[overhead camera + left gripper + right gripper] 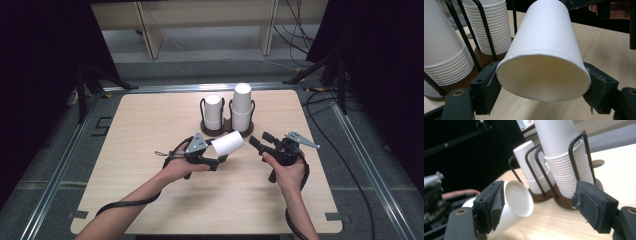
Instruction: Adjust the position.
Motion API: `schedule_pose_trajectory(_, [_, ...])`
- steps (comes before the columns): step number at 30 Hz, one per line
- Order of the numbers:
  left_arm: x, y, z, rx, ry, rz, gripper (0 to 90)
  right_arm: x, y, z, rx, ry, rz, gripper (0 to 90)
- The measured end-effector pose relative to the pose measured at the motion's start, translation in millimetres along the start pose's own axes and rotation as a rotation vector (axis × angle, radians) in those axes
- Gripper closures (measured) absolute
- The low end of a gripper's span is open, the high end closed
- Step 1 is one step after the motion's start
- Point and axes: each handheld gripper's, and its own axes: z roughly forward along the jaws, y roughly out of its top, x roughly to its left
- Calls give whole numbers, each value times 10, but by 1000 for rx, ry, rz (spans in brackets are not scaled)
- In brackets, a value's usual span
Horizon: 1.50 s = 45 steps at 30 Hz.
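A white paper cup lies on its side in the air above the table's middle, with my left gripper shut on it. In the left gripper view both black pads press the cup near its wide end. My right gripper is just right of the cup and points at it, jaws open. In the right gripper view the cup's round end sits beside the left pad, while the right pad is far off and nothing is clamped.
A brown base with black wire loops stands behind the grippers and holds two stacks of white cups, the short one on the left and the taller one on the right. Bare wooden tabletop lies all around.
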Motion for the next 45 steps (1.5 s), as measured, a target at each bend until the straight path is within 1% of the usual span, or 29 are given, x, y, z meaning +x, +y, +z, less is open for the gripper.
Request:
schedule_pose_trajectory(2, [9,8,-24,13,4,2,231,4,-16,-9,14,3,-17,246])
schedule_pose_trajectory(5, [33,29,-57,23,-5,13,233,5,-42,-23,2,-35,-35,254])
schedule_pose_trajectory(8, [53,57,-99,40,8,16,233,-4,-57,-35,9,-50,-70,248])
schedule_pose_trajectory(9, [57,60,-104,35,13,20,233,17,-65,-43,23,-46,-47,247])
schedule_pose_trajectory(11, [62,74,-134,42,23,37,233,7,-92,-29,34,-44,-78,246])
schedule_pose_trajectory(13, [61,84,-162,52,37,44,232,25,-115,-20,44,-30,-67,243])
schedule_pose_trajectory(14, [68,90,-180,68,37,57,232,11,-123,-14,50,-36,-99,240])
schedule_pose_trajectory(16, [81,89,-201,73,46,61,231,34,-141,0,56,-30,-86,235])
schedule_pose_trajectory(17, [95,89,-217,89,43,68,232,28,-144,8,63,-36,-114,232])
schedule_pose_trajectory(18, [105,84,-229,99,44,77,231,37,-147,9,73,-23,-112,229])
schedule_pose_trajectory(19, [109,84,-243,111,51,87,231,36,-154,19,74,-17,-133,224])
schedule_pose_trajectory(20, [114,89,-256,127,55,107,232,48,-150,14,95,-25,-143,223])
schedule_pose_trajectory(22, [125,116,-292,153,66,151,232,52,-164,30,91,6,-151,223])
schedule_pose_trajectory(23, [125,137,-304,155,60,144,232,46,-170,38,97,-1,-167,222])
schedule_pose_trajectory(25, [134,177,-313,156,54,160,232,61,-172,19,126,-1,-173,221])
schedule_pose_trajectory(26, [142,206,-332,183,61,189,233,55,-177,19,115,5,-185,221])
schedule_pose_trajectory(28, [134,242,-332,191,47,201,233,53,-182,-1,133,6,-198,221])
schedule_pose_trajectory(29, [125,256,-329,197,42,203,233,64,-196,2,137,19,-182,221])
schedule_pose_trajectory(30, [125,256,-329,197,42,203,233,54,-205,5,131,27,-207,221])
schedule_pose_trajectory(31, [121,281,-329,226,36,242,233,55,-214,3,138,29,-219,221])
schedule_pose_trajectory(32, [125,296,-332,249,26,262,234,68,-229,5,144,40,-206,221])
schedule_pose_trajectory(33, [117,299,-329,256,16,264,235,61,-230,-5,156,35,-232,221])
schedule_pose_trajectory(36, [124,306,-325,282,-8,283,238,81,-265,2,175,50,-212,222])
schedule_pose_trajectory(37, [124,307,-327,290,-4,286,238,88,-270,-1,181,51,-207,222])
schedule_pose_trajectory(38, [131,306,-325,293,-1,291,238,85,-273,1,181,51,-210,223])
schedule_pose_trajectory(39, [133,304,-322,295,-5,289,238,63,-268,5,173,54,-241,223])
schedule_pose_trajectory(42, [128,328,-342,321,-13,305,238,70,-267,3,176,56,-230,225])
schedule_pose_trajectory(44, [116,335,-341,311,-19,306,237,75,-266,1,177,56,-236,225])
schedule_pose_trajectory(45, [118,346,-341,310,-19,314,236,103,-276,-5,192,58,-196,226])
